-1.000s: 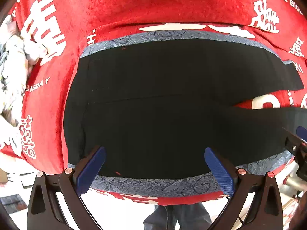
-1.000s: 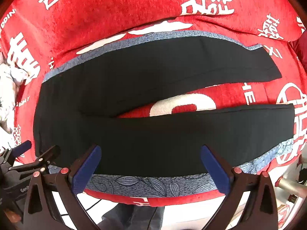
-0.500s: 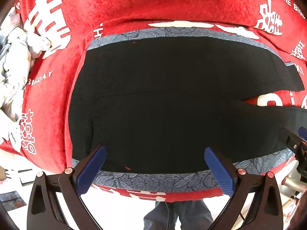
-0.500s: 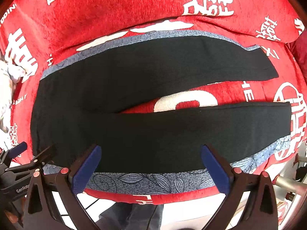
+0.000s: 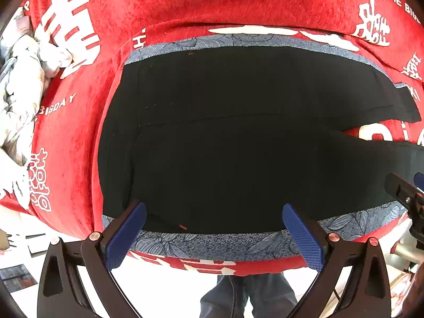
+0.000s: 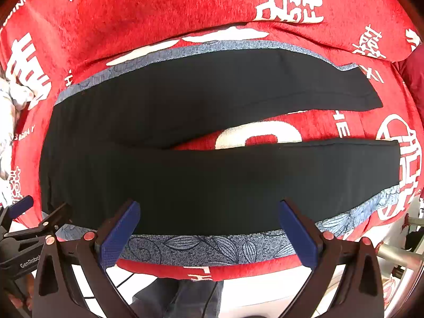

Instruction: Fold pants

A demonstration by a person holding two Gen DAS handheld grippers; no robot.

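Black pants [image 5: 225,137] lie flat on a blue-grey patterned mat [image 5: 212,243] over a red cloth with white characters. The waist is at the left, and two legs [image 6: 225,180] spread to the right with a red gap between them. My left gripper [image 5: 214,233] is open and empty, hovering over the near edge by the waist. My right gripper [image 6: 209,232] is open and empty, over the near edge of the near leg. Each gripper shows at the edge of the other's view.
A crumpled white floral cloth [image 5: 18,87] lies at the far left. The red cloth [image 6: 159,8] rises in a fold behind the pants. The table's near edge runs just below the grippers, with the person's jeans [image 5: 249,296] and the floor beyond.
Both grippers have drawn back and up a little, so the pants and the mat's near edge sit higher in both views. Jaws stay open. The pants have not moved.
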